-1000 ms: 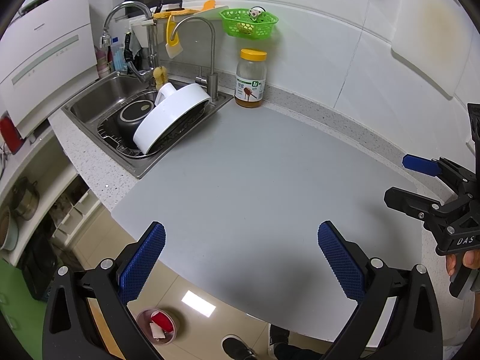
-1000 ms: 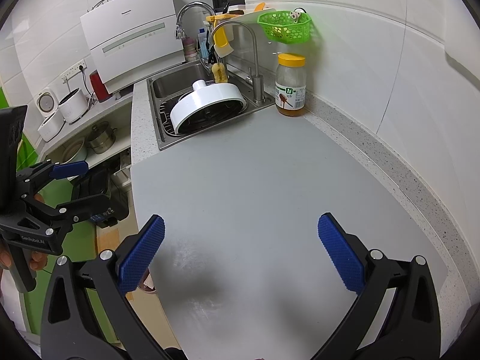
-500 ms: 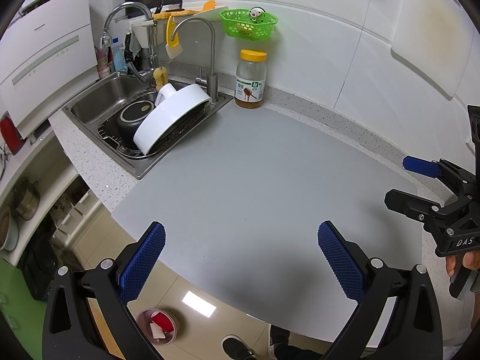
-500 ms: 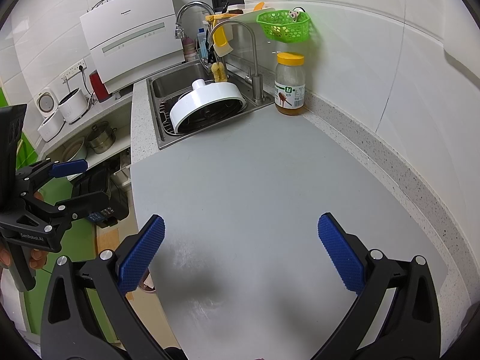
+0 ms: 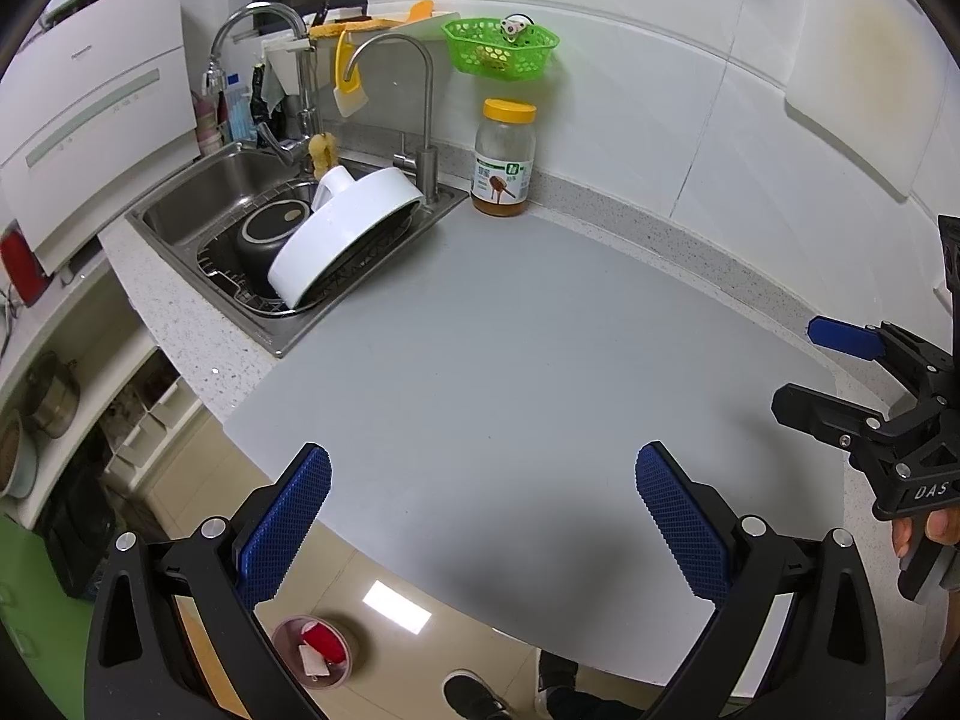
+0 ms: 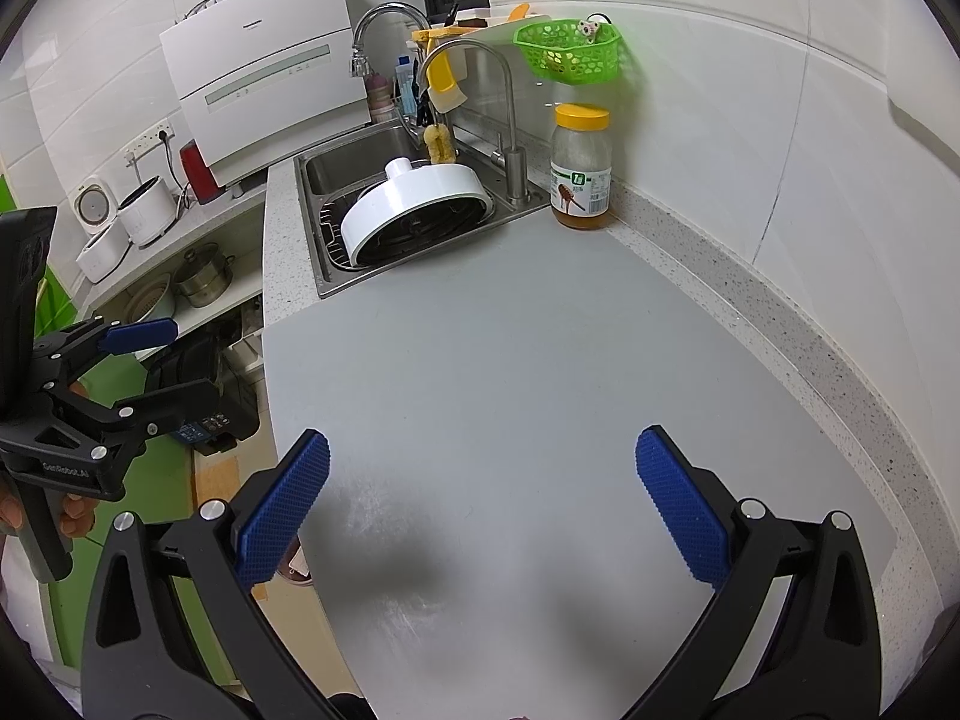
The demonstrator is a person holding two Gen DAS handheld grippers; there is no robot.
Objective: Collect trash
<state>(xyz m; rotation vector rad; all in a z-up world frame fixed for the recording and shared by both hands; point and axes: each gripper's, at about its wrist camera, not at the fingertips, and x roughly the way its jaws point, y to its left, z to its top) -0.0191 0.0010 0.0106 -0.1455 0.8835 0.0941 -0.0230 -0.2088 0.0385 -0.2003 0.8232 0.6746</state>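
Note:
A small round trash bin point(image 5: 312, 651) with red and white scraps inside stands on the floor below the counter's front edge, seen in the left wrist view. My left gripper point(image 5: 480, 516) is open and empty above the grey counter mat point(image 5: 480, 360); it also shows in the right wrist view point(image 6: 150, 360). My right gripper point(image 6: 480, 510) is open and empty over the mat point(image 6: 510, 390); it also shows in the left wrist view point(image 5: 828, 366). I see no loose trash on the mat.
A honey jar point(image 5: 504, 159) with a yellow lid stands at the back by the wall. The sink point(image 5: 240, 204) at the back left holds a white round lid point(image 5: 348, 234) and a dark pot. A green basket point(image 5: 501, 48) hangs on the wall. A shoe point(image 5: 477, 693) shows on the floor.

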